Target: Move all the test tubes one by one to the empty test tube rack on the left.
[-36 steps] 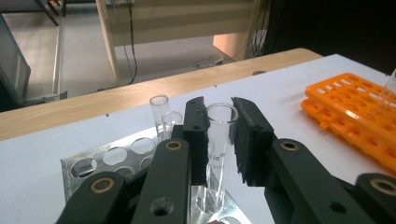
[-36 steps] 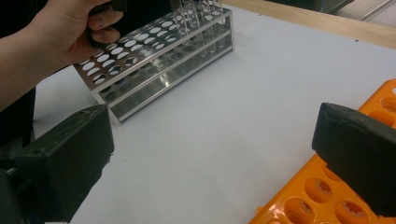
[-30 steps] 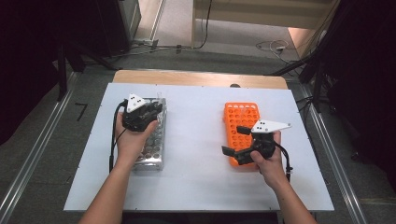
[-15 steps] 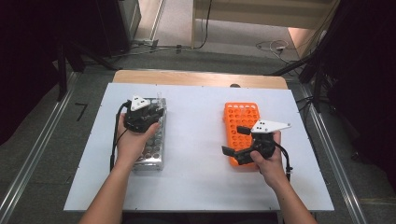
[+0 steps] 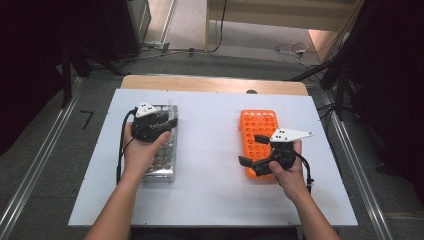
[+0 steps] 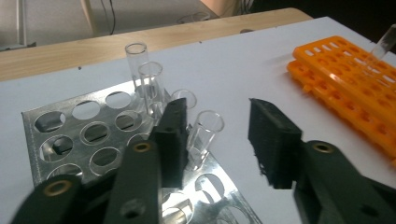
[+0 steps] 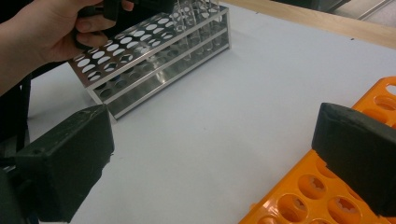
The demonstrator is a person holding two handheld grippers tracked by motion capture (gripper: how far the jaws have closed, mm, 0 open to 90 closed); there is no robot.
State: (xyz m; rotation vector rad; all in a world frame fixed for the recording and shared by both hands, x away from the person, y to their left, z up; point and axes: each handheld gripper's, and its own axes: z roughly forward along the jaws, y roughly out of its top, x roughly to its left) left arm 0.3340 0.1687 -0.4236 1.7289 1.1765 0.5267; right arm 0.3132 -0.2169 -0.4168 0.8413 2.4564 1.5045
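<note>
A: Change from the earlier high view? The left tool (image 5: 167, 120) has shifted slightly toward the far end of the metal rack (image 5: 161, 165); the right tool (image 5: 252, 150) sits as before over the near part of the orange rack (image 5: 260, 125).

B: State of each tool? Left tool: jaws apart, poised over the far corner of the metal rack, one jaw just beside a clear tube (image 6: 203, 137) that stands in a rack hole, nothing clamped. Right tool: jaws wide apart, empty, one jaw over the orange rack's edge, the other over the bare white bench (image 5: 210, 150).

A: Counts? Two racks: one metal at the bench's left, one orange at its right, well apart. Four clear tubes stand upright at the metal rack's far corner in the left gripper view; one further tube (image 6: 383, 44) leans in the orange rack. Two hands, one tool each.

B: Remaining holes? The other metal rack holes in that view appear open
</note>
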